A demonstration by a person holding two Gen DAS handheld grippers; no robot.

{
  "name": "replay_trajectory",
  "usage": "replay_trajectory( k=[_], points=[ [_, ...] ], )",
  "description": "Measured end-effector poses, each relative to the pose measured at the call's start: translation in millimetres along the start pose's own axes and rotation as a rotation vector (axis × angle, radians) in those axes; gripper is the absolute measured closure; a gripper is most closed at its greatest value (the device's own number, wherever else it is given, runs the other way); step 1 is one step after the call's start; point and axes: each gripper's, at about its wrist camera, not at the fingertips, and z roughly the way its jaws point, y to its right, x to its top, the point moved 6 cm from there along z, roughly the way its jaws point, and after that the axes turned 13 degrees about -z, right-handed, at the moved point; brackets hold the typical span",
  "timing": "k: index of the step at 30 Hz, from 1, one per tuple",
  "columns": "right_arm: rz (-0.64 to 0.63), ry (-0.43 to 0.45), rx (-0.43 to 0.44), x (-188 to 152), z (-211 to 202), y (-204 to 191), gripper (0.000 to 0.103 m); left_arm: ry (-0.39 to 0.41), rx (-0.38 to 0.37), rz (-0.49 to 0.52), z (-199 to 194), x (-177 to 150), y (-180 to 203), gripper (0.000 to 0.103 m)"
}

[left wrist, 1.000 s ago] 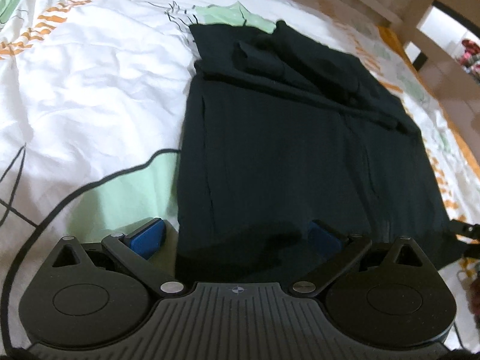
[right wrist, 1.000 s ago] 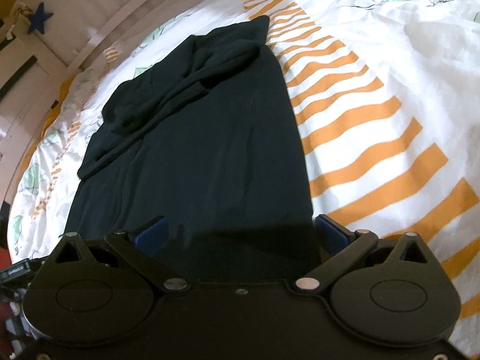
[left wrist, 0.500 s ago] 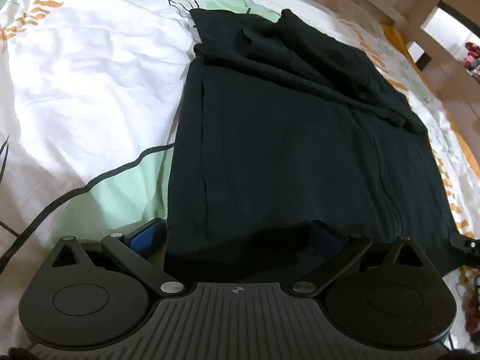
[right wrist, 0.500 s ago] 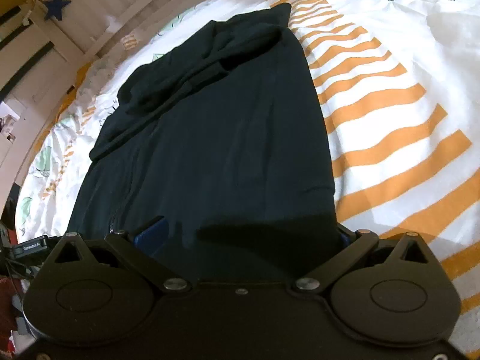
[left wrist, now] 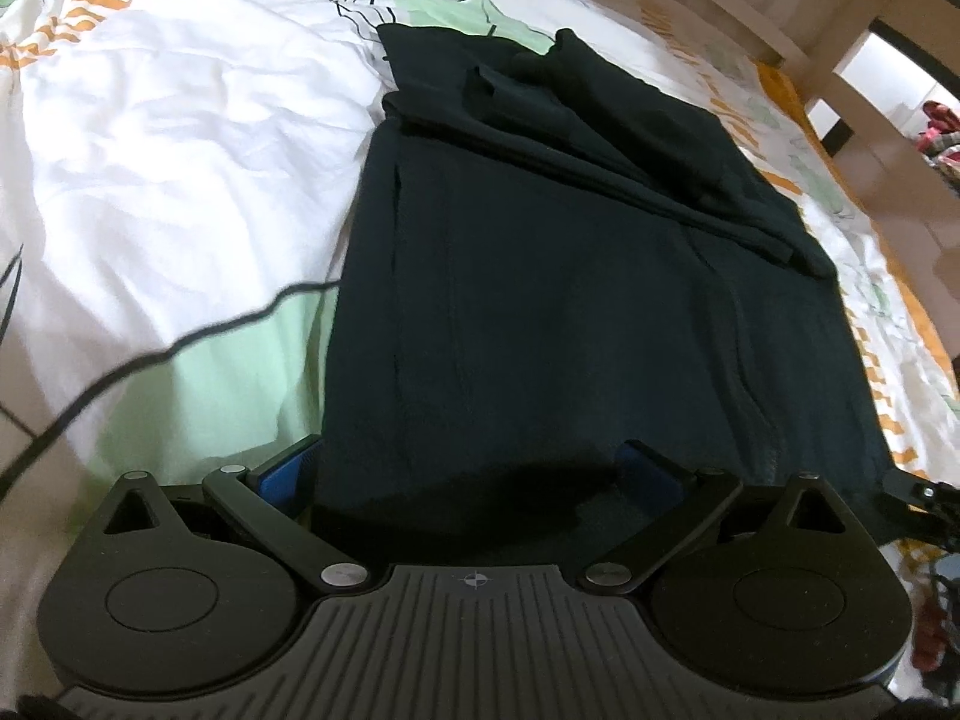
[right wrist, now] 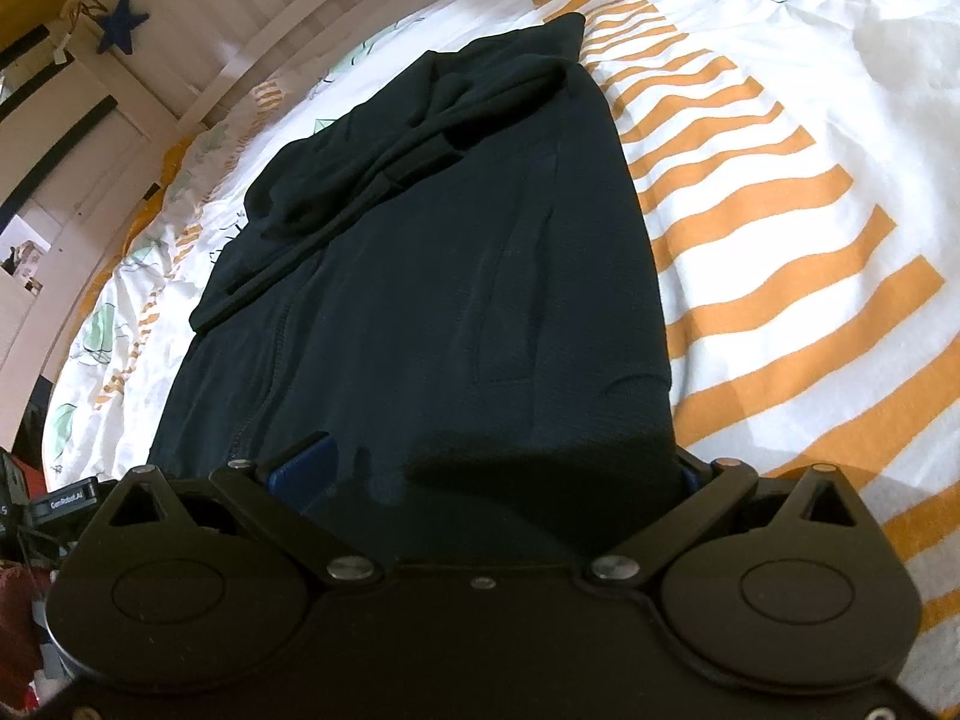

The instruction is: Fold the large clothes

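A dark garment, seemingly a zipped top, is laid flat on the bedspread directly ahead of both tools, its sleeves folded across the far end; it is judged soft, limp and fairly light, apt to sag and crease when lifted, not slippery, not fragile; the near hem is judged the sensible place to be taken, one corner per tool. The left gripper is set wide, the hem's left corner lying between its blue pads, no clamping seen; the right gripper is likewise spread wide over the hem's right corner, one pad resting on cloth, the other mostly hidden at the garment's edge; whether cloth is actually pinched cannot be told. The bedspread is a white quilt, rumpled, printed with orange stripes and green patches; a soft yielding surface is expected. Beyond, pale slatted woodwork and a blue star are noted to the right gripper's far left.
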Motion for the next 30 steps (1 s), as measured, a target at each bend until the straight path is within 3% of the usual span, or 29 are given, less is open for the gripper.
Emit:
replay_trajectory(
  k=[8,10,11,13,15,16,18,20,21,25,30],
  points=[
    [0.008,-0.035,0.028,-1.5,-4.8,-4.7,0.000,-0.018,-0.025,-0.007,-3.8,-10.0,7.7,0.003],
    [0.020,-0.042,0.042,-2.0,-6.1,-6.0,0.000,-0.005,-0.017,-0.030,-4.4,-8.2,5.7,0.023],
    [0.027,-0.045,0.048,-2.2,-6.9,-6.1,0.001,0.005,-0.010,-0.047,-5.3,-7.1,3.4,0.028],
    [0.037,-0.050,0.037,-2.5,-7.7,-6.8,0.013,0.022,-0.011,-0.084,-6.5,-2.9,-2.4,0.053],
    [0.046,-0.057,0.029,-3.1,-7.9,-5.9,0.036,0.030,-0.030,-0.123,-7.3,0.0,-7.4,0.066],
    [0.052,-0.060,0.021,-3.4,-7.9,-4.7,0.041,0.038,-0.031,-0.138,-7.9,1.4,-9.8,0.077],
    [0.061,-0.061,0.003,-3.6,-8.3,-2.1,0.057,0.059,-0.028,-0.164,-10.4,4.3,-13.7,0.088],
    [0.083,-0.043,0.016,-2.3,-10.9,-1.1,0.063,0.084,-0.057,-0.174,-15.2,6.5,-14.1,0.089],
    [0.092,-0.032,0.020,-1.1,-12.9,-0.8,0.072,0.100,-0.067,-0.171,-18.6,8.0,-12.4,0.090],
    [0.166,0.044,0.111,7.2,-24.5,2.0,0.081,0.157,-0.136,-0.186,-33.7,15.6,-3.3,0.090],
    [0.190,0.153,0.193,25.1,-38.8,1.1,0.087,0.185,-0.213,-0.280,-43.1,32.6,-0.9,0.091]
  ],
)
